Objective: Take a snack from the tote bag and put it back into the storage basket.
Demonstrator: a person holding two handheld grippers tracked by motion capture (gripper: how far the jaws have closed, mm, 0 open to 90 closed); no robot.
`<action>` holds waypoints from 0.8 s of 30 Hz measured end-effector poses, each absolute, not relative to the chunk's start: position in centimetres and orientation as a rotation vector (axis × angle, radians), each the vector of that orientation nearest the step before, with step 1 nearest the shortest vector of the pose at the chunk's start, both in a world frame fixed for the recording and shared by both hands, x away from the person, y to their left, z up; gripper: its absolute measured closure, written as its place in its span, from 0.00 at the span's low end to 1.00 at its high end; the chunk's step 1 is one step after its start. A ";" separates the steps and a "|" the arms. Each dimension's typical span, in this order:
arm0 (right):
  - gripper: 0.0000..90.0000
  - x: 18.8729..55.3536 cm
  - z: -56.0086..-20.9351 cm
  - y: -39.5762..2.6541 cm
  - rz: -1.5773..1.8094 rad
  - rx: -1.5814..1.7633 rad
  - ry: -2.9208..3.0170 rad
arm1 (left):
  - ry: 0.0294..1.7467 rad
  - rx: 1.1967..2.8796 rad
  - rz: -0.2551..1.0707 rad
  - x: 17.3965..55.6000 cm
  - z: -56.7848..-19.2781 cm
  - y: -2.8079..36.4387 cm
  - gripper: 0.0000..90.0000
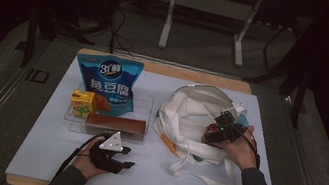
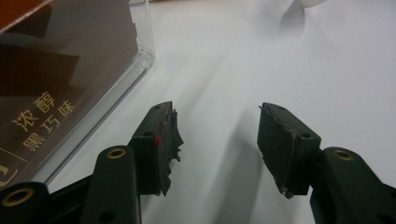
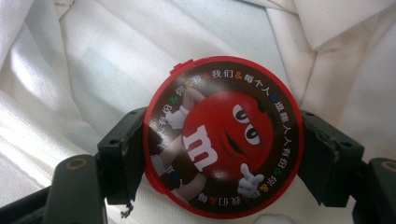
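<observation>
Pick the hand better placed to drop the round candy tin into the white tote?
Right. Its tool is already clamped on the round candy tin directly over the white tote. The left tool sits empty by the clear tray.

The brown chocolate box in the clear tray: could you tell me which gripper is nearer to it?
Left. The left gripper rests on the table just in front of the brown chocolate box, jaws open and empty. The right gripper is off to the side over the white bag.

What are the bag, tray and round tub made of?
Bag: soft white woven cloth, matte; it folds and creases.
Tray: clear hard plastic, glossy; contents show through.
Round tub: likely plastic, red rim, shiny printed lid with glare, clamped in the right gripper.
</observation>
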State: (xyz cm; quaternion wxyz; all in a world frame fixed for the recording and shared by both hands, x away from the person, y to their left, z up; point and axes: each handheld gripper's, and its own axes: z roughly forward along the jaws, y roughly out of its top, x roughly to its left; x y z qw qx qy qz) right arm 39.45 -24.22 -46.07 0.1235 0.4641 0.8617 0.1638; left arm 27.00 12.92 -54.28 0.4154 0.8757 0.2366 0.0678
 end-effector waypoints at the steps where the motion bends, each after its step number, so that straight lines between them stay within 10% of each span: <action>1: 0.29 39.4 -46.0 -24.2 0.478 1.352 2.515 | 0.594 2.199 0.170 27.0 -54.3 12.9 0.51; 24: 0.29 38.6 -44.1 -23.3 0.525 1.264 2.544 | 0.594 2.199 0.169 27.0 -54.3 12.9 0.51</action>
